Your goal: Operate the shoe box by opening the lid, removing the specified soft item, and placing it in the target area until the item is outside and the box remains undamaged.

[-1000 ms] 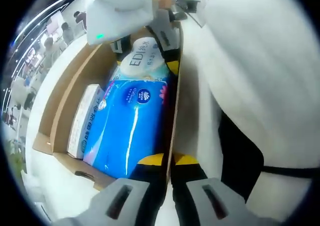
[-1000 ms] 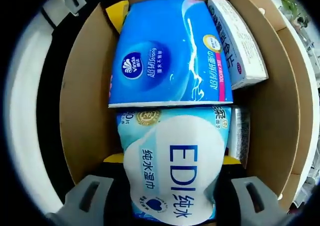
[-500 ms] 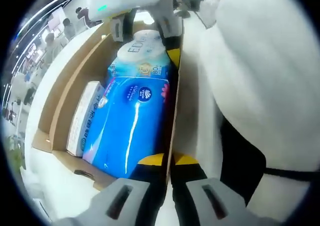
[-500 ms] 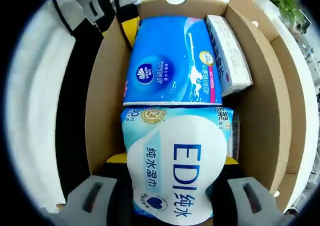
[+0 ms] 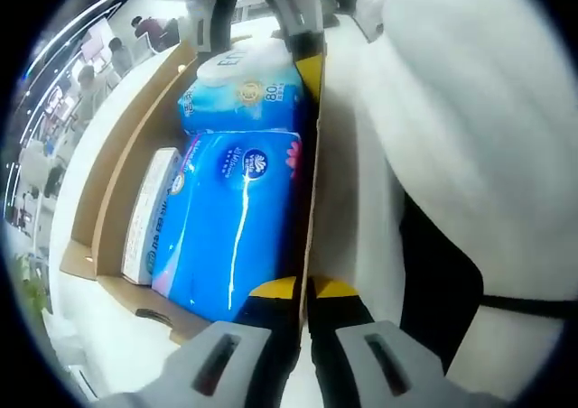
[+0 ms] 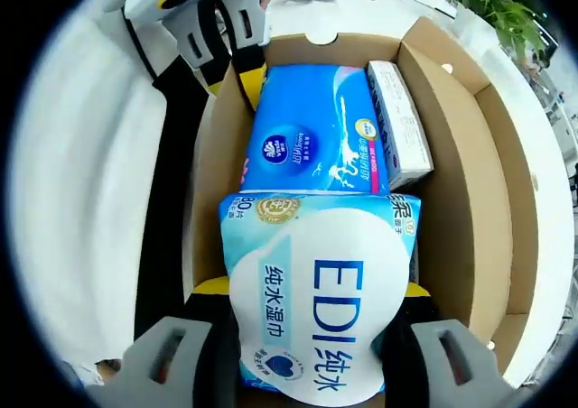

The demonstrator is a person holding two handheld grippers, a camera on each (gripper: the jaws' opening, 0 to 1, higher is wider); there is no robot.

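The right gripper [image 6: 307,354] clamps a soft pale-blue wet-wipe pack [image 6: 316,291], printed "EDI", just above the open shoe box [image 6: 465,200]. Beside it in the box lie a blue tissue pack [image 6: 312,128] and a small carton [image 6: 397,124]. The left gripper [image 5: 305,309] pinches the box's wall.

- My right gripper's [image 6: 307,354] fingertips are sitting behind the wet wipes pack [image 6: 316,300], whose lower edge is running off the frame.
- The dark blue tissue pack [image 5: 230,223] is covering most of the white carton [image 5: 149,218] beside it.
- People [image 5: 149,33] in the background are showing too small and blurred to make out.
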